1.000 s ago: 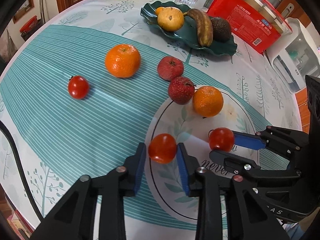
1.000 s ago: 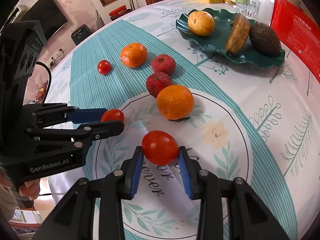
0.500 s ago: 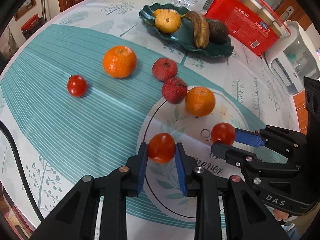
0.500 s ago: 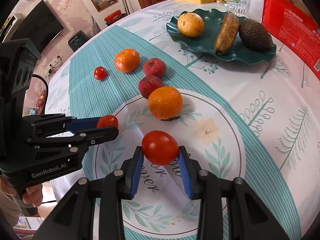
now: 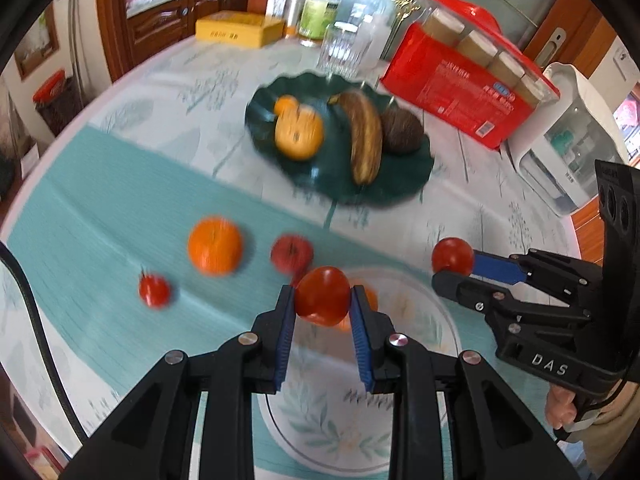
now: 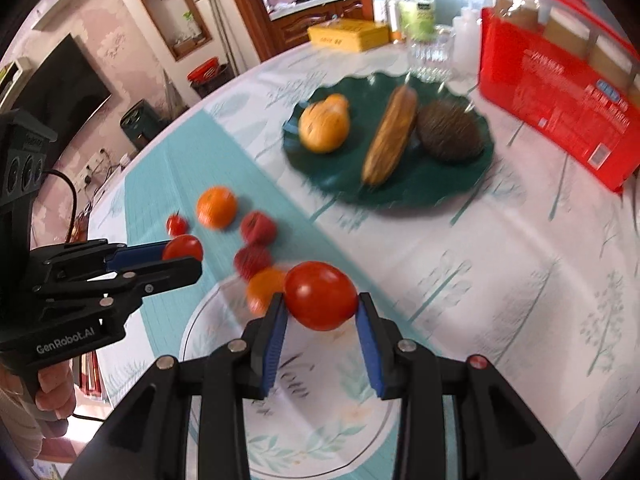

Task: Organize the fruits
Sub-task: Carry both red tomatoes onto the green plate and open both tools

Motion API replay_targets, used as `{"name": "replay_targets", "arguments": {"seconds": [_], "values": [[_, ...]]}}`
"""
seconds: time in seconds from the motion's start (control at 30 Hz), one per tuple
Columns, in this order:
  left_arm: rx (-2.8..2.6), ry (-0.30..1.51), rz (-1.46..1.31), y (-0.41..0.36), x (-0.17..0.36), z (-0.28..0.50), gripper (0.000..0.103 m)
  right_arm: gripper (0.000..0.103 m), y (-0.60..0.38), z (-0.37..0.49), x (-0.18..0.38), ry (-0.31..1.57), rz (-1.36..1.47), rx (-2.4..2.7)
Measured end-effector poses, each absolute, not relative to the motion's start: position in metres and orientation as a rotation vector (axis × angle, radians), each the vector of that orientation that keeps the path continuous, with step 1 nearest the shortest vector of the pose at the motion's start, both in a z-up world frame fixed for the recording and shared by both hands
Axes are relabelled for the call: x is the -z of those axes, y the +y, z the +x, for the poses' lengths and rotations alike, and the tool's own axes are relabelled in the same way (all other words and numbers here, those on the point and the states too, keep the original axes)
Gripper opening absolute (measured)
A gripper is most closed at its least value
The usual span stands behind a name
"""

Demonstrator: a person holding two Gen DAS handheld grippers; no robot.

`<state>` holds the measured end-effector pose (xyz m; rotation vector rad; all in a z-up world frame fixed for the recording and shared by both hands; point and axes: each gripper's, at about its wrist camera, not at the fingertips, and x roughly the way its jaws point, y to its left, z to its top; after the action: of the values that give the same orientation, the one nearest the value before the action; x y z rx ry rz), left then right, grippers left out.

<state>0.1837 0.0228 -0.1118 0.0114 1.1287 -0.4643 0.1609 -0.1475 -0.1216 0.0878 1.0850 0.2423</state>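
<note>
Left gripper (image 5: 323, 300) has its jaws clenched on a tomato (image 5: 322, 295), held above the table (image 5: 120, 208). Right gripper (image 6: 321, 305) likewise grips a bigger tomato (image 6: 320, 295) between its blue pads, clear of the cloth. Loose on the table: orange (image 5: 215, 245), small tomato (image 5: 154, 290), red fruit (image 5: 291, 253). Green plate (image 5: 416, 178) with the banana (image 5: 366, 136) sits well beyond them. Background blurred.

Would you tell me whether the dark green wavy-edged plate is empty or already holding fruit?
Holding fruit: the dark green wavy-edged plate carries a yellow-orange round fruit, a browned banana and a dark avocado.
</note>
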Motion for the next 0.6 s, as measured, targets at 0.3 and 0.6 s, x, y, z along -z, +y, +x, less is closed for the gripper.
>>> {"name": "replay_targets", "arguments": {"seconds": [0.3, 0.6], "values": [[0.472, 1.031, 0.083, -0.008, 0.063, 0.244, 0.026, 0.035, -0.179, 0.218, 0.079, 1.012, 0.077, -0.155], [0.463, 1.037, 0.088, -0.033, 0.057, 0.313, 0.026, 0.035, -0.198, 0.281, 0.064, 0.970, 0.107, -0.083]]}}
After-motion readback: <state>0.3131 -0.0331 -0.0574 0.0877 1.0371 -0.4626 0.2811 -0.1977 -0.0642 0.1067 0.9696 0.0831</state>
